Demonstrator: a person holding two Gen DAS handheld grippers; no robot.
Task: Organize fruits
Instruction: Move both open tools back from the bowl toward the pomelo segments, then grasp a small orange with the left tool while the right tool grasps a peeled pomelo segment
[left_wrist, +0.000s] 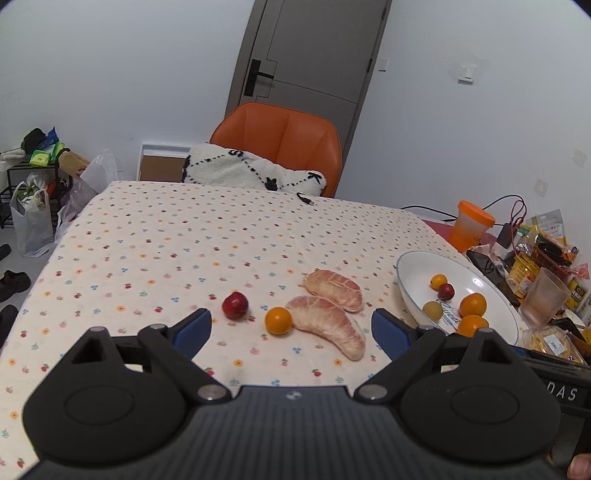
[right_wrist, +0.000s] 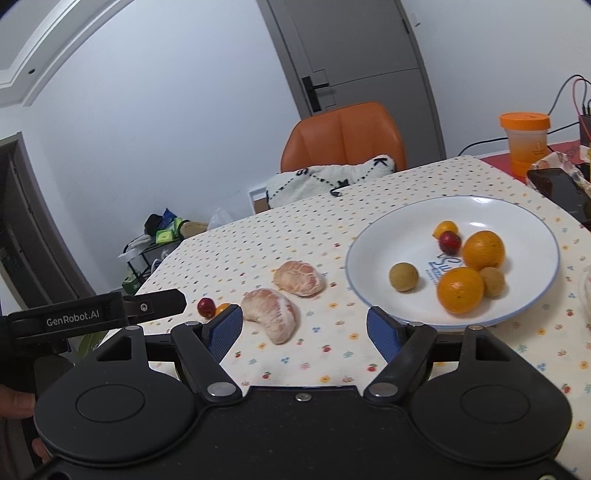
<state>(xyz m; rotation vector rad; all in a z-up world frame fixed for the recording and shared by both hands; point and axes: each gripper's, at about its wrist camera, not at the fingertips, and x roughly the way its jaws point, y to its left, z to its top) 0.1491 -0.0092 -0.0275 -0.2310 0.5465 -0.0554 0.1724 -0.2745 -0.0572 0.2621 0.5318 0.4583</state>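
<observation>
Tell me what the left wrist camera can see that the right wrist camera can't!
Only the left wrist view shows the clear drinking glass, the snack packets beside it, and white shopping bags on the floor.

Only the right wrist view shows the second small brown fruit in the plate, and the left gripper's black body marked GenRobot.AI.

Both show the white plate, two peeled pomelo pieces, the red fruit, the orange chair and orange-lidded cup.
</observation>
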